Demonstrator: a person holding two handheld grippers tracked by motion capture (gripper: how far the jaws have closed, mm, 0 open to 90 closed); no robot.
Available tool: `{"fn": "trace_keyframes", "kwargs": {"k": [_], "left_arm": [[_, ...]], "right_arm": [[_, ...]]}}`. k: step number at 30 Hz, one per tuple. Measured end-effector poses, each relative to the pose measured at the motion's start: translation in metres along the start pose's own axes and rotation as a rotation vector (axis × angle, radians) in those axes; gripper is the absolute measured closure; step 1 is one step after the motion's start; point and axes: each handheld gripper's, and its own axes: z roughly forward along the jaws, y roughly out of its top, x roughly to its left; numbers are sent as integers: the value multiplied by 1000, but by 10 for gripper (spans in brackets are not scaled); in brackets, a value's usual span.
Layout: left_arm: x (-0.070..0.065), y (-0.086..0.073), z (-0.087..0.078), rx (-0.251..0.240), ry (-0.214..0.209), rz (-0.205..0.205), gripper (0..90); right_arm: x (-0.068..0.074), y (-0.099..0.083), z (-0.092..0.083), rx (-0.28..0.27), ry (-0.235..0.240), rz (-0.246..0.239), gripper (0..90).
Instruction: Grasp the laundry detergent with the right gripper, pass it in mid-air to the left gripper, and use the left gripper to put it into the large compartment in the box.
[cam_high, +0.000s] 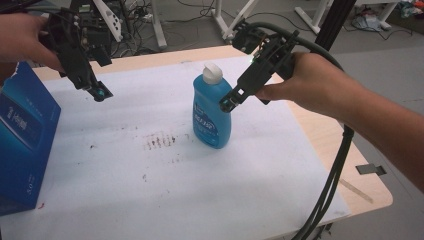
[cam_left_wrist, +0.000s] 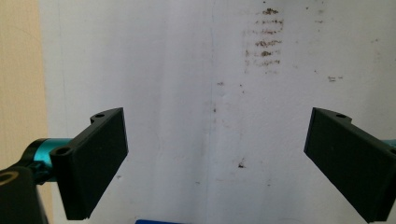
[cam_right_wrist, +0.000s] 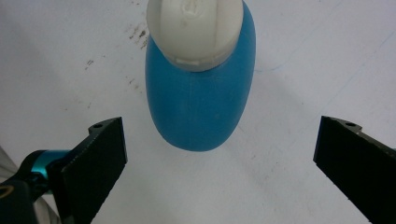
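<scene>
**Both claws wide, nothing gripped**

Your right claw (cam_high: 228, 103) hangs spread wide just beside the blue bottle (cam_high: 212, 112), empty. Your left claw (cam_high: 100, 93) is equally wide, empty, over stained white sheeting (cam_high: 150, 175). The bottle stands upright mid-table (cam_high: 360, 195): smooth rounded plastic, white cap (cam_right_wrist: 195, 30).

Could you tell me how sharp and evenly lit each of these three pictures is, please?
High view: soft, even light, slightly grainy, with a faint shadow beside the blue bottle. Left gripper view: the white sheet and its dark smudges are fairly sharp, no glare. Right gripper view: the bottle's white cap looks bright and a little soft, while the right hand-held gripper appears crisp.
</scene>
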Motion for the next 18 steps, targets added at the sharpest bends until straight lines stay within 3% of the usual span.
{"fn": "trace_keyframes", "kwargs": {"k": [18], "left_arm": [[0, 1, 2, 4, -5, 6, 62]], "right_arm": [[8, -24, 14, -122, 6, 10, 20]]}}
